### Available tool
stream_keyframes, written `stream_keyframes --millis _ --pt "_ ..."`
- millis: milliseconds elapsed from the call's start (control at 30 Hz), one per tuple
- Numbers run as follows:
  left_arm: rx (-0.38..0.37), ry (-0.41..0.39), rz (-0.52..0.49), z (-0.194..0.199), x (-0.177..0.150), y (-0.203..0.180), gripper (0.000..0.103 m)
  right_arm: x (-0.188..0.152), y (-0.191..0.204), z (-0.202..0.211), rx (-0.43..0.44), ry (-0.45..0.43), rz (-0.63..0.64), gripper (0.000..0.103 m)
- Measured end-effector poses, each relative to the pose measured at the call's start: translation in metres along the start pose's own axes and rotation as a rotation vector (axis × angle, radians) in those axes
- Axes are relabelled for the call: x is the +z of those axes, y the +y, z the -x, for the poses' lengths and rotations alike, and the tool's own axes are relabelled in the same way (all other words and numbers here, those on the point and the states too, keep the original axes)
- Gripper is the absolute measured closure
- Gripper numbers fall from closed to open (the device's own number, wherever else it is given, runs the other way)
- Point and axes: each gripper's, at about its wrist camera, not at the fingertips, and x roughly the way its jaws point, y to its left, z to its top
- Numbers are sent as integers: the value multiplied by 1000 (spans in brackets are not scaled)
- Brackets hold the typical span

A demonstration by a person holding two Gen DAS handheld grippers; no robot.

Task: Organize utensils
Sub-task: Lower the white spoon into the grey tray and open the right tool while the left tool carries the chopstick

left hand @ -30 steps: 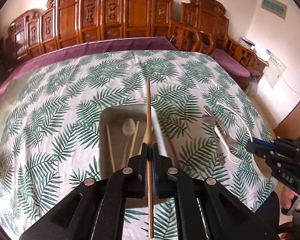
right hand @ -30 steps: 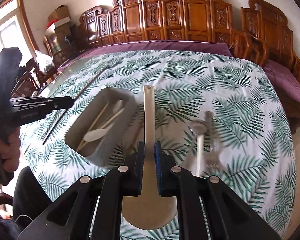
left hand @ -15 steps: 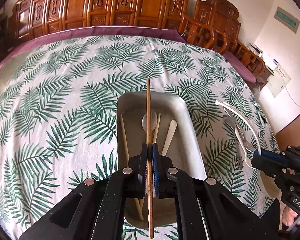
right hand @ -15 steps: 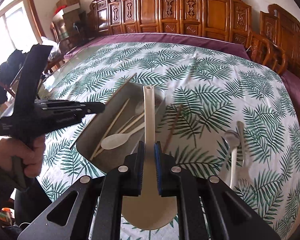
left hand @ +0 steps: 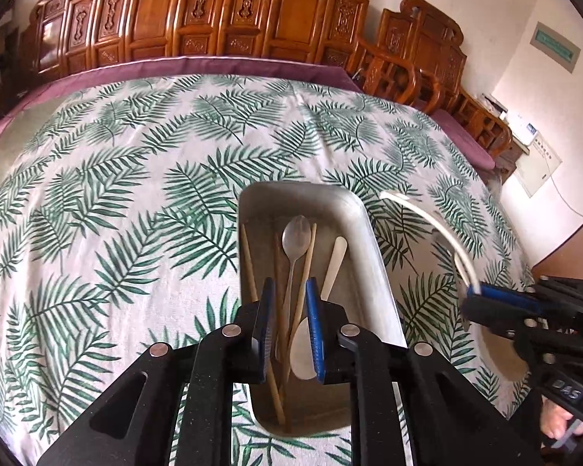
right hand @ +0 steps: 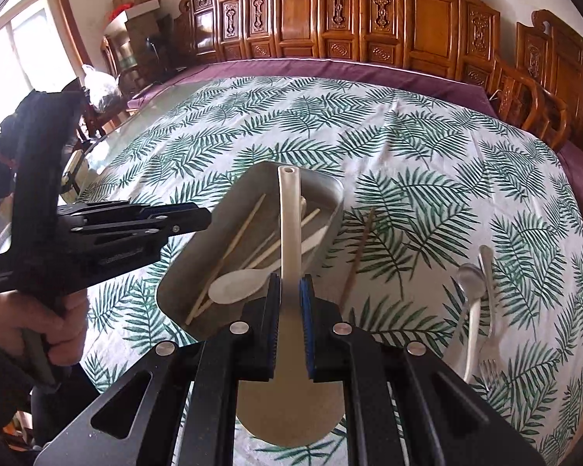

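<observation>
my right gripper (right hand: 289,291) has its jaws clamped on the white ladle (right hand: 289,225), handle pointing away over the grey tray (left hand: 373,248). my left gripper (left hand: 289,303) hovers above the tray, jaws apart, nothing between them. chopsticks and spoons lie lengthwise inside. right of the tray on the worktop (right hand: 427,147): a brown chopstick (right hand: 357,256), spoon, fork.

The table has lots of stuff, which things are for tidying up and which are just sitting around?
For the job: tray, chopsticks, metal spoon, white ladle in the right gripper, brown chopstick, fork.

Just there: leaf tablecloth, wooden chairs, cardboard boxes.
</observation>
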Motion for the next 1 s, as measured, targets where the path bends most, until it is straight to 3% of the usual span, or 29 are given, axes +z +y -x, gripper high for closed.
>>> stream_keyframes --millis 300,533,1000 --pt "47 -44 -6 37 -1 21 85 14 28 -32 14 14 9 91" --pt "81 -77 -14 64 -3 39 85 23 33 -56 44 28 -54 91" --pt "92 -79 -7 73 -10 52 85 28 25 -74 18 46 -121 90"
